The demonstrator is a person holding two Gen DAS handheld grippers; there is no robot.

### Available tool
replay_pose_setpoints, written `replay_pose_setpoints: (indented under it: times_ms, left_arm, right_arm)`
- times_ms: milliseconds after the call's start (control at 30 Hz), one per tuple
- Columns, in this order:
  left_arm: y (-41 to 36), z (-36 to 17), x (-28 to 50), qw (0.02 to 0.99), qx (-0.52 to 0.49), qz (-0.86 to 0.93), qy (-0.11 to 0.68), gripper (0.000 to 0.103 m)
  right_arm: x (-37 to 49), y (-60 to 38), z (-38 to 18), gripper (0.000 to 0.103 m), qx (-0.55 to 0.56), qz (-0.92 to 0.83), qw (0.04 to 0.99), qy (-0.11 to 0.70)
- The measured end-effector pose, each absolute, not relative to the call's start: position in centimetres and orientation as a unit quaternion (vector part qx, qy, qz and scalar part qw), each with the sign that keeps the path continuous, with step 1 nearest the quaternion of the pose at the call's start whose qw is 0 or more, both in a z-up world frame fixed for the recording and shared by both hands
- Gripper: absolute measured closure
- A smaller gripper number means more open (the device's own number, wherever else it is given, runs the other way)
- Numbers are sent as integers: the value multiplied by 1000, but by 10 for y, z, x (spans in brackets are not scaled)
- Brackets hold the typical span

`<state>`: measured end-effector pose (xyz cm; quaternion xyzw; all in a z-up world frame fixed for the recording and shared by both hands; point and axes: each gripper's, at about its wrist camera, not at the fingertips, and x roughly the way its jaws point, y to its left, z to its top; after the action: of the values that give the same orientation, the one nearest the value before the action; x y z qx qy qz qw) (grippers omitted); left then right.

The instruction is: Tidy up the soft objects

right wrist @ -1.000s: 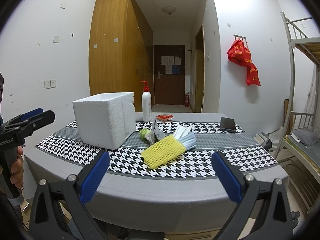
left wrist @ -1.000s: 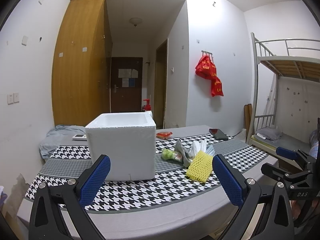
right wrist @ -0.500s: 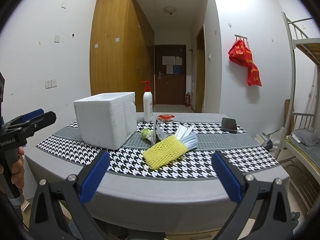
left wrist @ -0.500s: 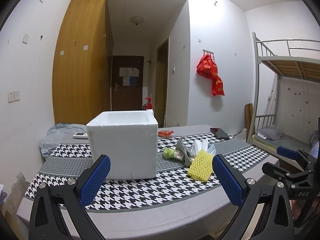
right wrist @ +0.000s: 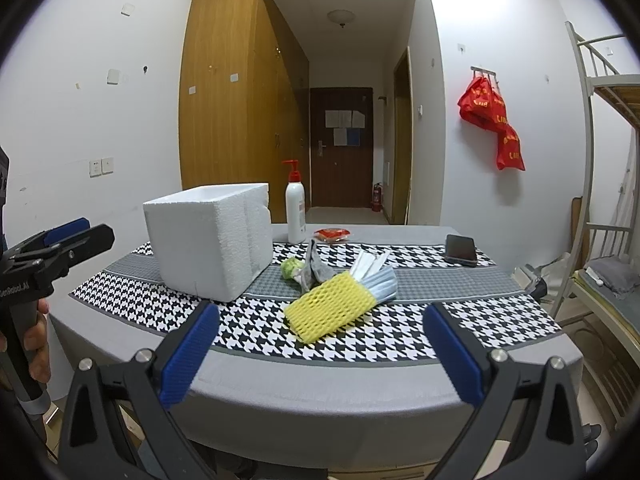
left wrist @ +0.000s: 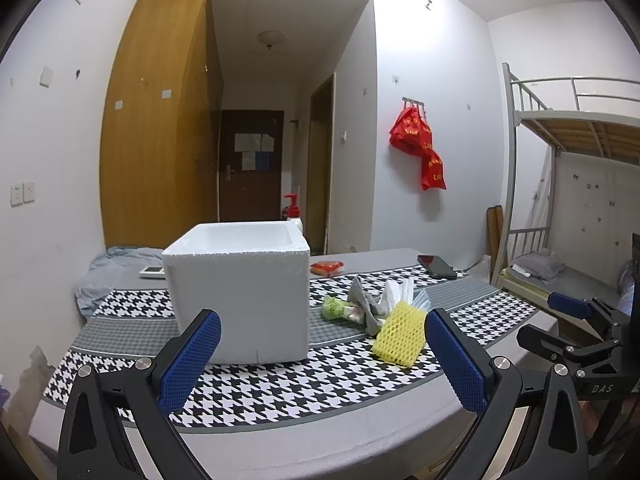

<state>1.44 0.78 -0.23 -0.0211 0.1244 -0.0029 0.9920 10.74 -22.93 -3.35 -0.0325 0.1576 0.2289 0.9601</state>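
the yellow foam net sleeve (right wrist: 330, 306) is lying flat on the houndstooth runner (right wrist: 256, 322) of the surface (right wrist: 320, 396), in front of a small heap of soft things; in the right wrist view its long axis is running from near-left to far-right, its far end touching a pleated blue face mask (right wrist: 382, 284). behind them a grey sock (right wrist: 316, 270) is standing crumpled, with a green wrapped item (right wrist: 290, 268) just beside it toward the box, and white strips (right wrist: 370, 262) are fanning up and away at the back. a white foam box (left wrist: 240, 292) is sitting open-topped beside the heap, on its left in both views. a white pump bottle (right wrist: 296, 216) with a red head is standing behind the box; its label is too small to read. a red packet (right wrist: 332, 234) and a dark phone (right wrist: 460, 250) are lying farther back. red bags (right wrist: 492, 120) with yellow writing, unreadable here, are hanging on the wall. the left gripper (left wrist: 320, 356) is hovering short of the near edge, its blue pads spread wide and holding nothing; its body is reading "genrobot.ai" in the right wrist view, gripped by a hand (right wrist: 34, 344). the right gripper (right wrist: 318, 356) is likewise gaping wide and empty, facing the sleeve; "das" is showing on its body in the left wrist view.
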Motion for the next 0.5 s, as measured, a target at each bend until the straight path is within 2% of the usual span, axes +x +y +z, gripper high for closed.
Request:
replay_pose_setpoints:
  times_ms: [500]
  left_arm:
    - [-8,-8,42,988,-2,-40,150,1]
  right_arm:
    - [124,-237,-36,0,-26,220,960,172]
